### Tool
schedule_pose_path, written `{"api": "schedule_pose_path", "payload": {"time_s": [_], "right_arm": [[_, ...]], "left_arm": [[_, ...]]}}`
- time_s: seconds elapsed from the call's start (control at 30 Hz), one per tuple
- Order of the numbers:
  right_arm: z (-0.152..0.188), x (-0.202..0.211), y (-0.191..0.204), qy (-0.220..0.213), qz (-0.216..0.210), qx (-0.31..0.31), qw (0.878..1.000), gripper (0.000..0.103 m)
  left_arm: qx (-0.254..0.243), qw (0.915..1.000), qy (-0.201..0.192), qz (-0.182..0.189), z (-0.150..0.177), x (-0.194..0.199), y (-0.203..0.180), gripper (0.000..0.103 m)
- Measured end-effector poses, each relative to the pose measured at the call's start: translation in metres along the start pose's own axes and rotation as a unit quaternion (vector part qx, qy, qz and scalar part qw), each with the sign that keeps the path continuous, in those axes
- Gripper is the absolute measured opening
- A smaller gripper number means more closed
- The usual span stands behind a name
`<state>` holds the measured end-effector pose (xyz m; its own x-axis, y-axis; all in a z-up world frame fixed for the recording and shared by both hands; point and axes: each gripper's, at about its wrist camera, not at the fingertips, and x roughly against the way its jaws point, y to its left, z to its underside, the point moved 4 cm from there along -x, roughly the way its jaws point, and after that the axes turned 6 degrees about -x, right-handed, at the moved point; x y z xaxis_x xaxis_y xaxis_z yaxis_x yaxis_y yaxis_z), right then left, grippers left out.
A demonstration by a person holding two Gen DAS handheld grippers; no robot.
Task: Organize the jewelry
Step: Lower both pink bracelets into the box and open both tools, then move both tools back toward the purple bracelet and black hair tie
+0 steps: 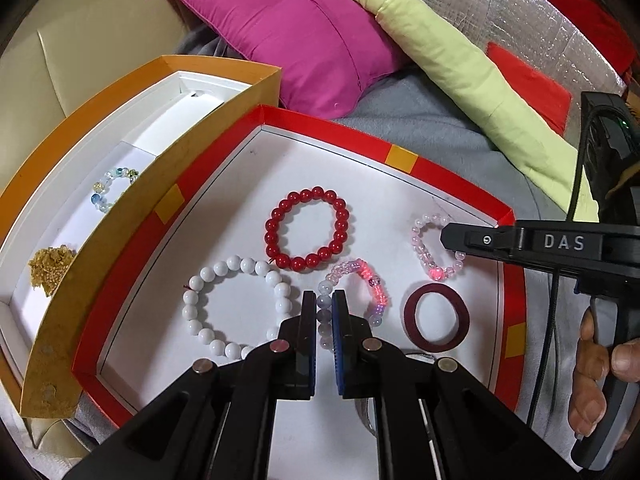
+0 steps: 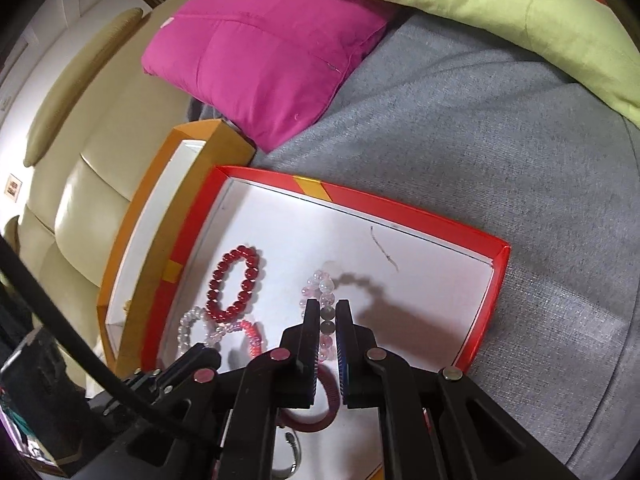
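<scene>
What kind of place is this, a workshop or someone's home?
Probably a home living room: a cream sofa, a pink cushion and a grey blanket under the red tray.

Five bracelets lie in the red-rimmed tray [image 1: 404, 159]: one red bead bracelet [image 1: 306, 229] at its centre, one white bead bracelet [image 1: 236, 306] at seven o'clock, one pink-and-lilac bracelet [image 1: 360, 300] at six o'clock, one pale pink bracelet [image 1: 430, 248] at three o'clock, and one dark maroon bangle [image 1: 436, 317] at five o'clock. The orange box [image 1: 168, 152] holds one clear blue-tinted bracelet [image 1: 110, 188] and one golden tangle [image 1: 52, 270]. Two cushions lie behind: one magenta [image 1: 296, 28], one yellow-green [image 1: 460, 72].
</scene>
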<state>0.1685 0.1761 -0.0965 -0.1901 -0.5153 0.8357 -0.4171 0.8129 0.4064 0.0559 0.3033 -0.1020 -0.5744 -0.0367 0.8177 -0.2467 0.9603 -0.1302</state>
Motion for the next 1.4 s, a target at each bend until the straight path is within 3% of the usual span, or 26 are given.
{"api": "schedule_pose_path", "payload": {"time_s": [1.03, 1.27, 1.37, 1.4], "right_arm": [[-0.004, -0.011, 0.012, 0.011, 0.060, 0.040, 0.997, 0.010], [-0.003, -0.002, 0.012, 0.011, 0.059, 0.036, 0.998, 0.010], [-0.001, 0.005, 0.010, 0.008, 0.059, 0.032, 0.998, 0.025], [0.000, 0.009, 0.010, 0.005, 0.059, 0.032, 0.998, 0.034]], "left_arm": [[-0.018, 0.9996, 0.017, -0.014, 0.005, 0.005, -0.001, 0.008], [-0.020, 0.9991, 0.011, -0.036, 0.007, 0.013, -0.001, 0.008], [-0.013, 0.9991, 0.007, -0.039, 0.006, 0.020, 0.000, 0.013], [-0.012, 0.9991, 0.006, -0.041, 0.006, 0.022, 0.000, 0.023]]}}
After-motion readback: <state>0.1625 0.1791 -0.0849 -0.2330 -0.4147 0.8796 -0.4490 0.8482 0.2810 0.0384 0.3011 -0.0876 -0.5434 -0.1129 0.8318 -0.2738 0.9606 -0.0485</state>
